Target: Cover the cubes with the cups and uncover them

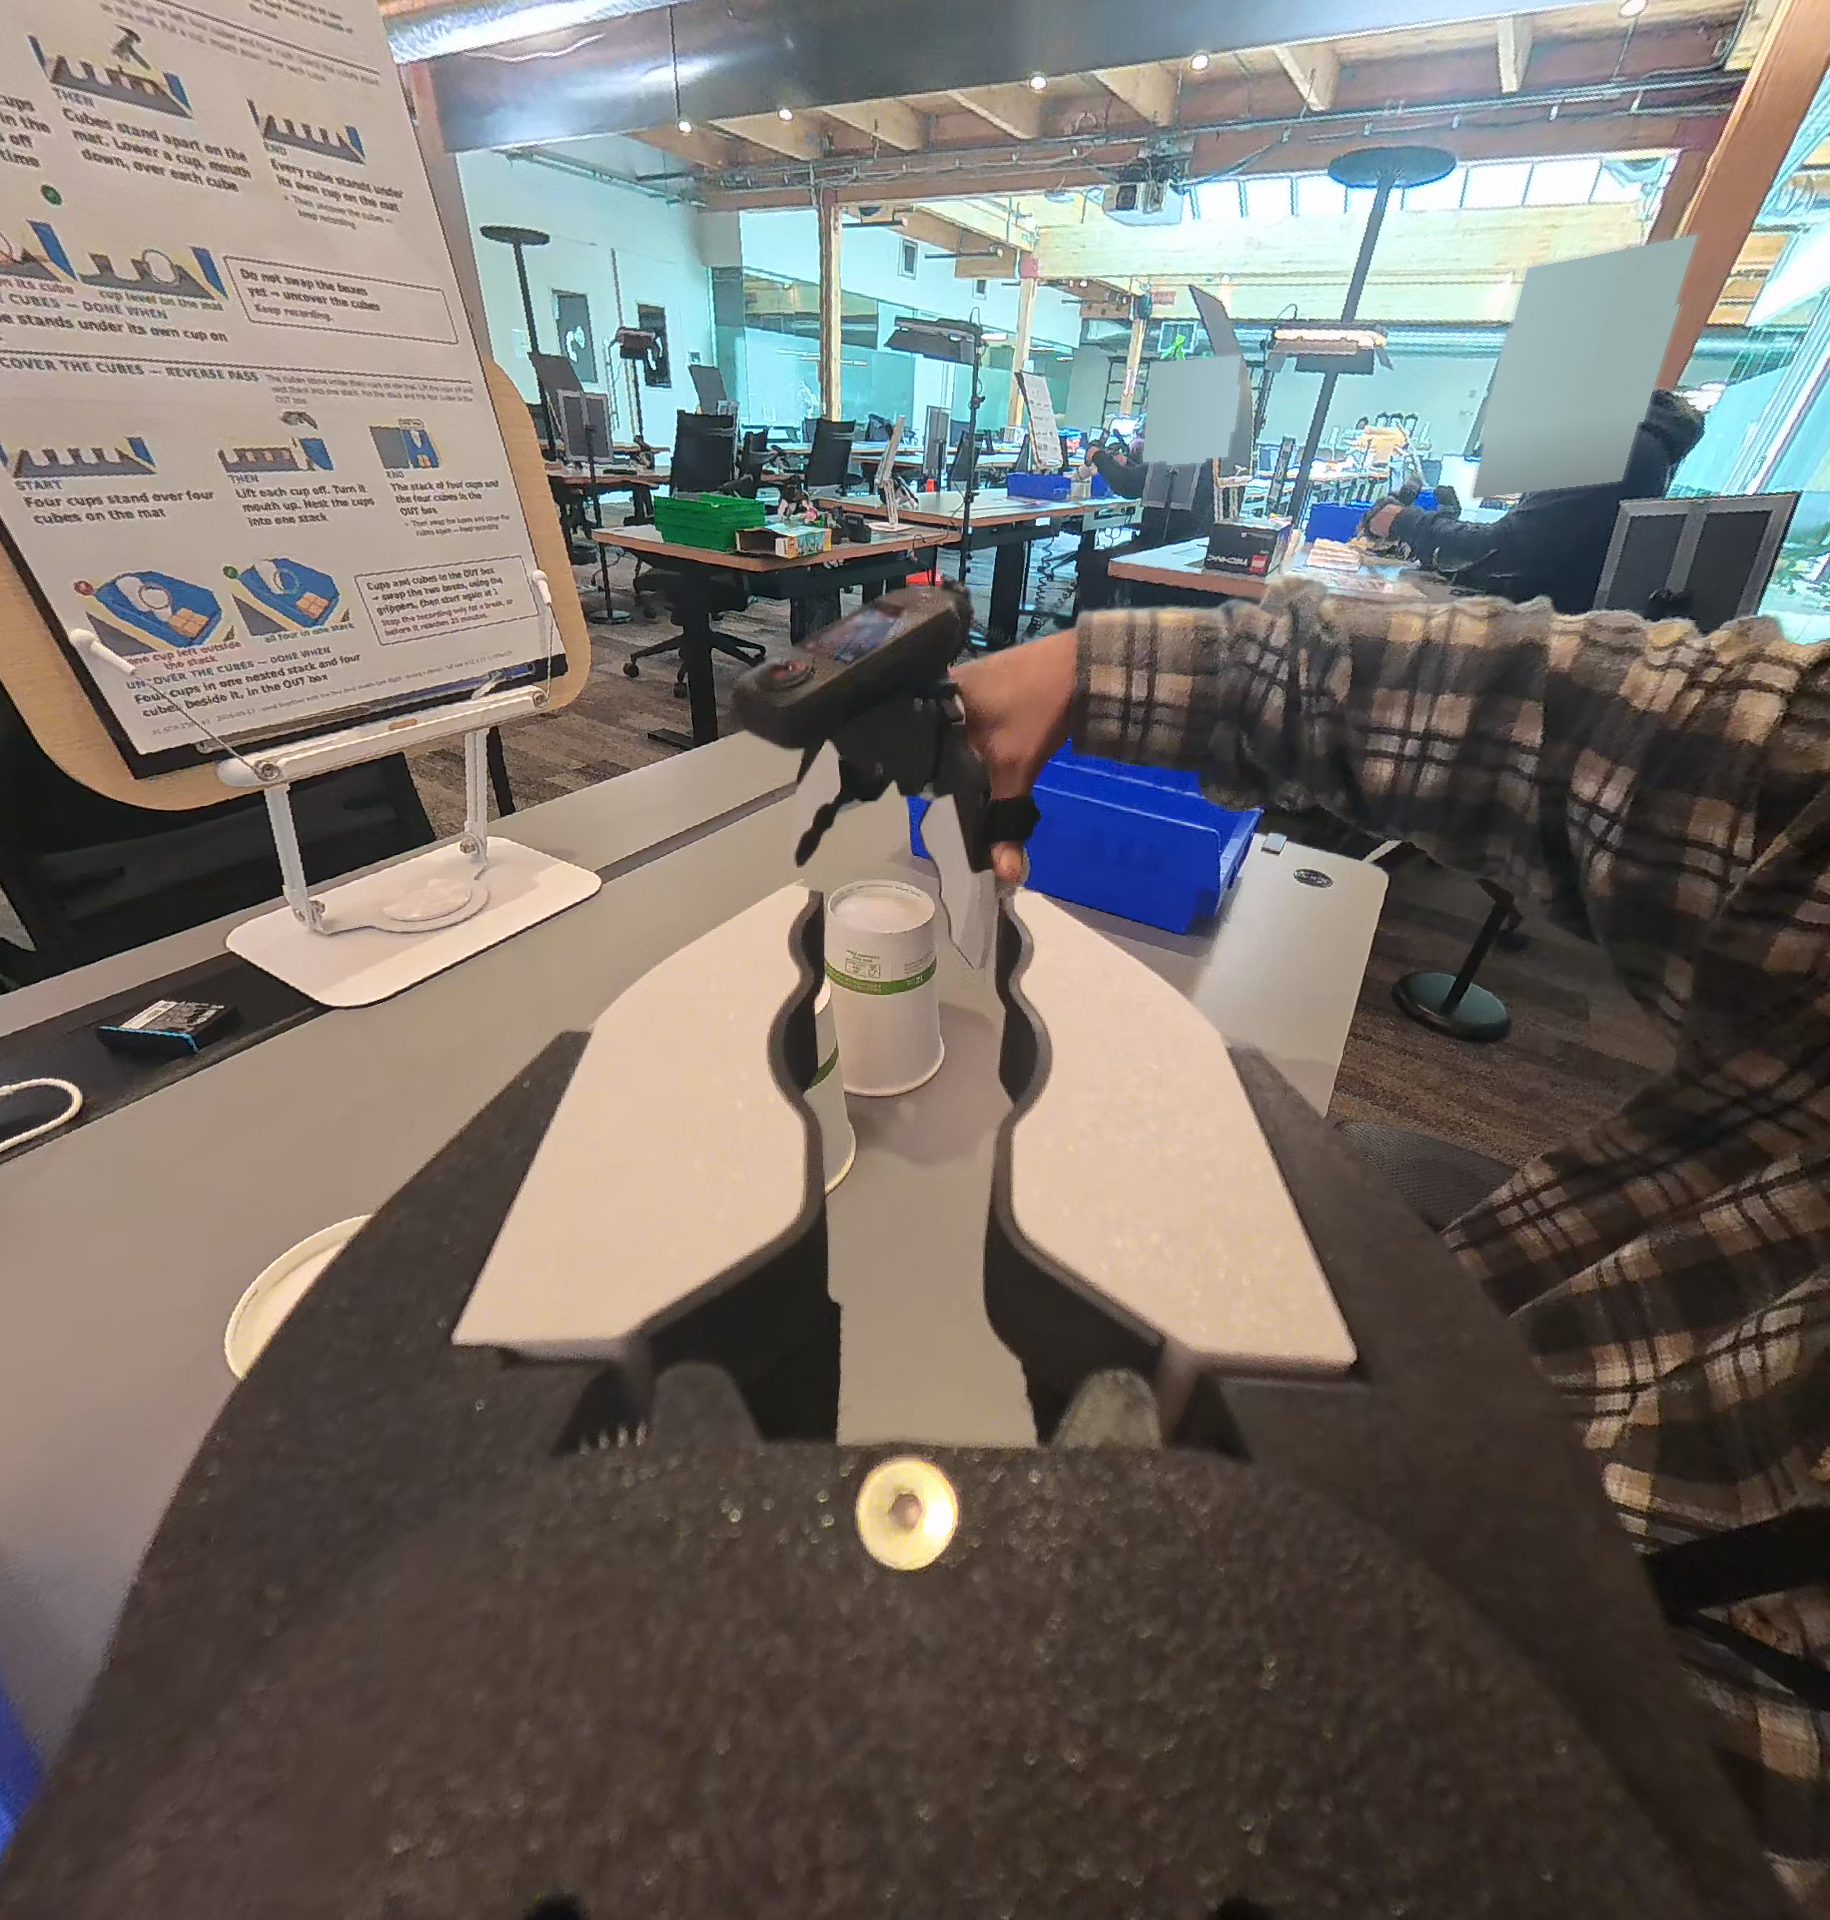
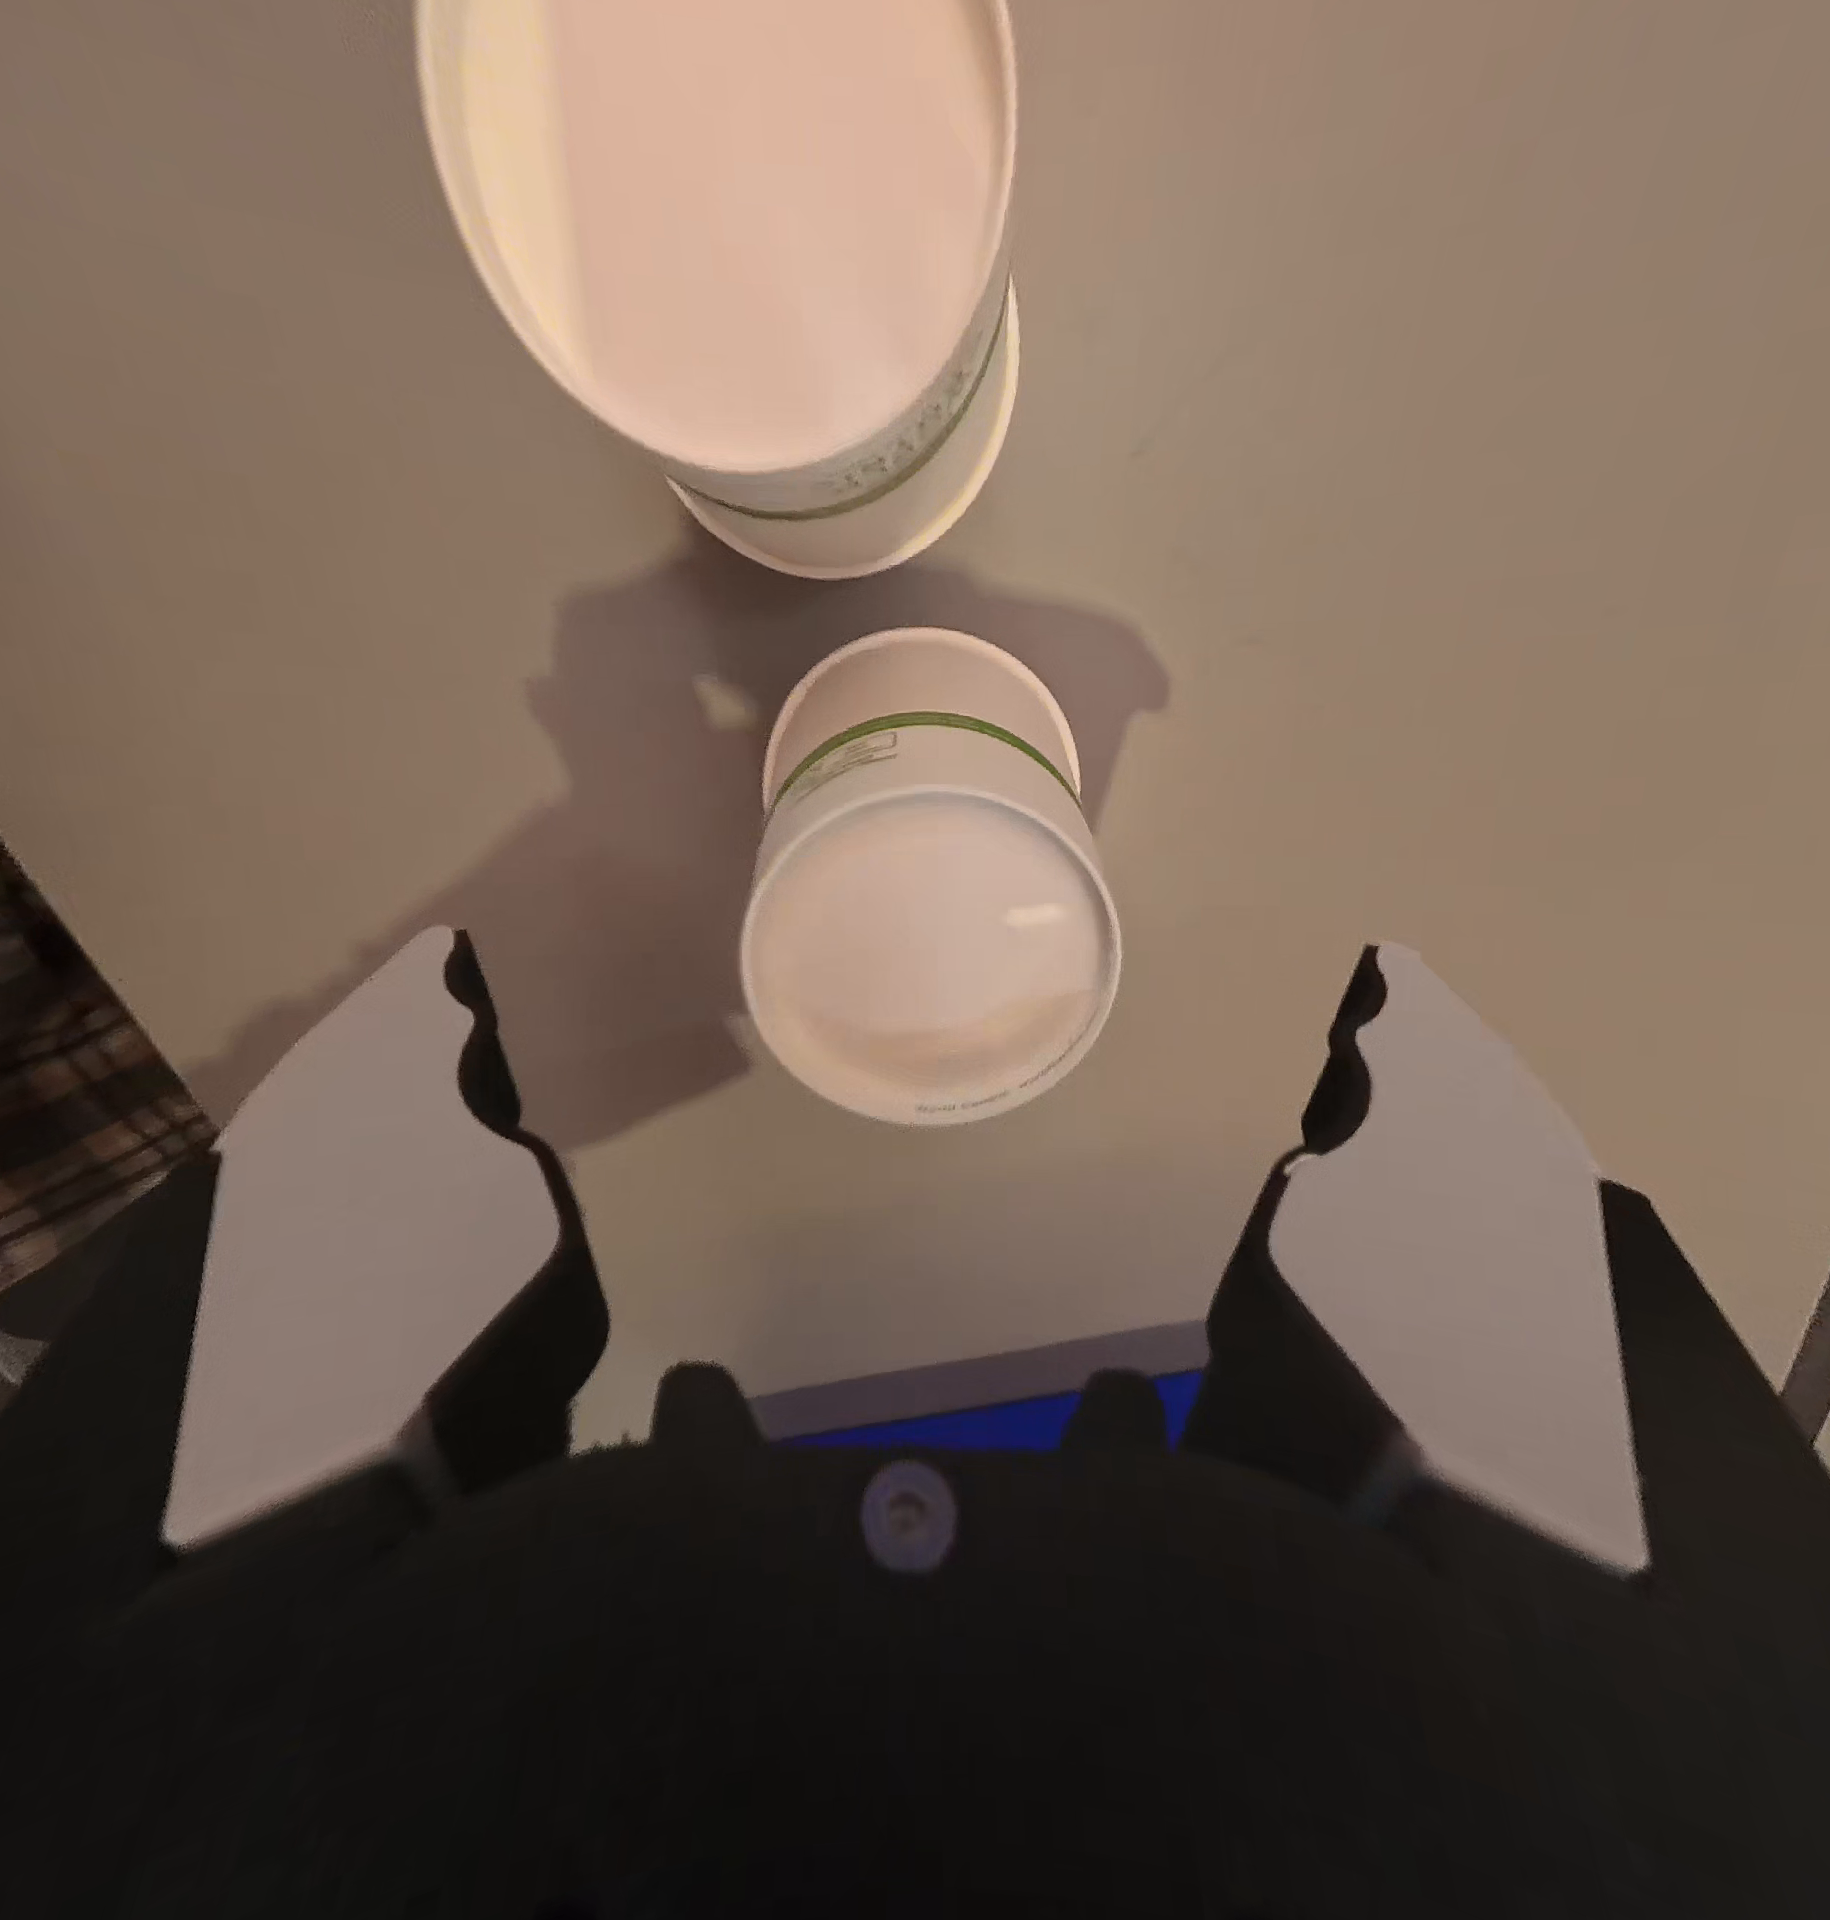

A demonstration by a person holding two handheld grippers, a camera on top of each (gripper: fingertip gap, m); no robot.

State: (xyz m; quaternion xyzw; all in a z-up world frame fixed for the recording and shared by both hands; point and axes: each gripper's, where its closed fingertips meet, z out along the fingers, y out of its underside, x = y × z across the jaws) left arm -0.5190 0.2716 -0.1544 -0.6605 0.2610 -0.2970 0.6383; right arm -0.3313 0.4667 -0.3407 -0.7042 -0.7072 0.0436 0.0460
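Hovering my wide-open, empty right gripper (image 2: 911, 1049) over the cup (image 2: 926, 894) ahead; closing off-centre, I'd tip it, I judge.

the paper cup (image 2: 926, 914) at 12 o'clock looks matt white — smooth, with a thin green band. the table (image 1: 267, 1143) is smooth matt grey. the left gripper (image 1: 906, 1039) fingers (image 1: 672, 1143) are grainy pale plates on rough black foam-like plastic — the bin (image 1: 1129, 842) glossy blue plastic.

black grippers, grey fingers (image 1: 682, 1122), plaid sleeve (image 1: 1462, 748).
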